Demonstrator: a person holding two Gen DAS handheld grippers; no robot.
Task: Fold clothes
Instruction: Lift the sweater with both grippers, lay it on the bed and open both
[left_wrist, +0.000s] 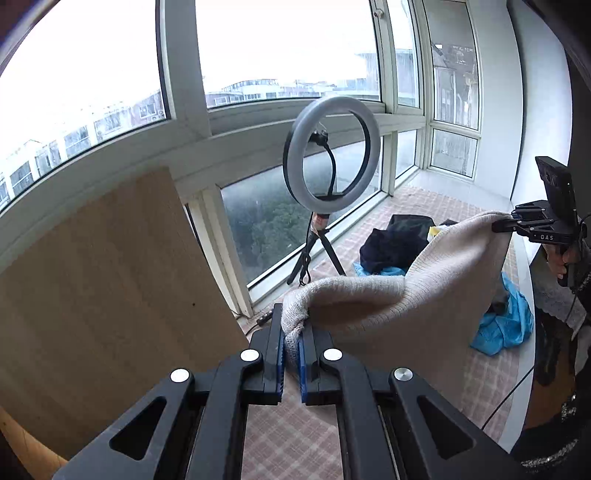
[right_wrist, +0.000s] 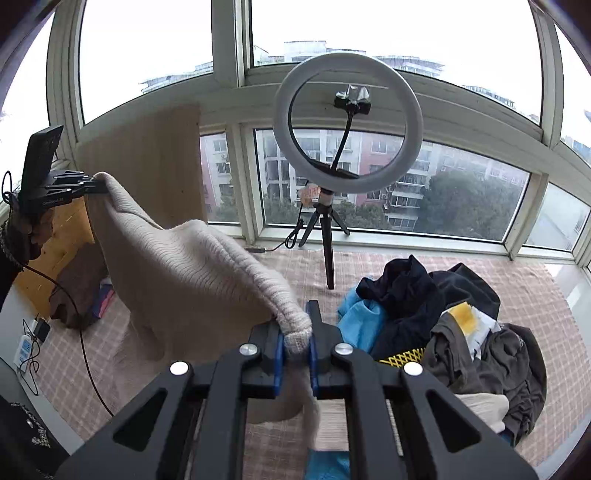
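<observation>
A beige ribbed knit garment (left_wrist: 417, 295) hangs in the air, stretched between both grippers above the checked mat. My left gripper (left_wrist: 292, 341) is shut on one corner of it. My right gripper (right_wrist: 296, 341) is shut on the other corner of the same garment (right_wrist: 192, 266). In the left wrist view the right gripper (left_wrist: 508, 223) shows at the far right, pinching the cloth. In the right wrist view the left gripper (right_wrist: 96, 186) shows at the far left, doing the same. The lower part of the garment hangs out of sight.
A ring light on a tripod (right_wrist: 347, 122) stands by the window, also in the left wrist view (left_wrist: 332, 155). A pile of dark, blue and yellow clothes (right_wrist: 443, 314) lies on the checked mat (right_wrist: 517, 291). A wooden board (left_wrist: 96, 295) leans at the left. Cables run along the floor.
</observation>
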